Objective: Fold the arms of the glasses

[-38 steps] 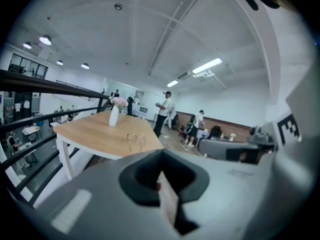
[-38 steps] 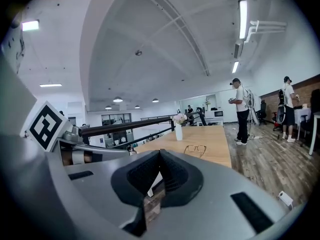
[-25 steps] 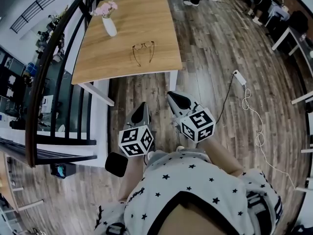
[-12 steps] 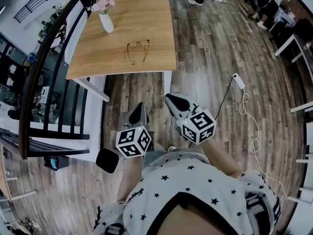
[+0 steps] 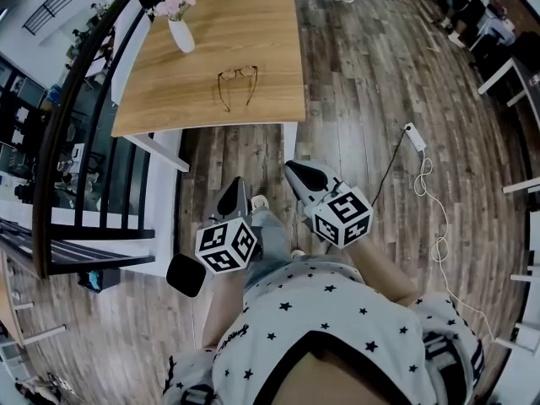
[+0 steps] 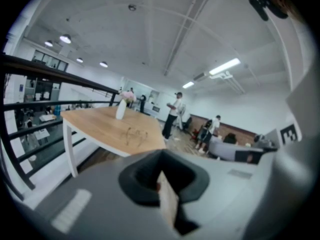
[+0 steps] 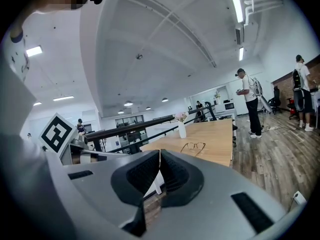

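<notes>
Glasses with a thin dark wire frame (image 5: 237,83) lie on the light wooden table (image 5: 261,24) with their arms unfolded. They sit near its near edge, towards the near right corner, and the arm tips point at that edge. Both claws hang well short of the table. The left gripper (image 5: 236,194) is closed on nothing, and the right gripper (image 5: 302,175) also has its pads pressed together with nothing between them.

The main risk is the edge. A push on an arm tip from this side, with nothing steadying the front of the frame, would likely slide the light glasses across the smooth top rather than turn the hinge. A pull towards the person could drag them off onto the floor.

Closed claws that meet the frame can only shove it, so they probably need to part first. Too hard a pinch could bend the thin wire.

A white vase of pink flowers (image 5: 180,34) stands near the far left corner, well apart from the glasses. Only a wide sweep of the left claw would threaten it.
</notes>
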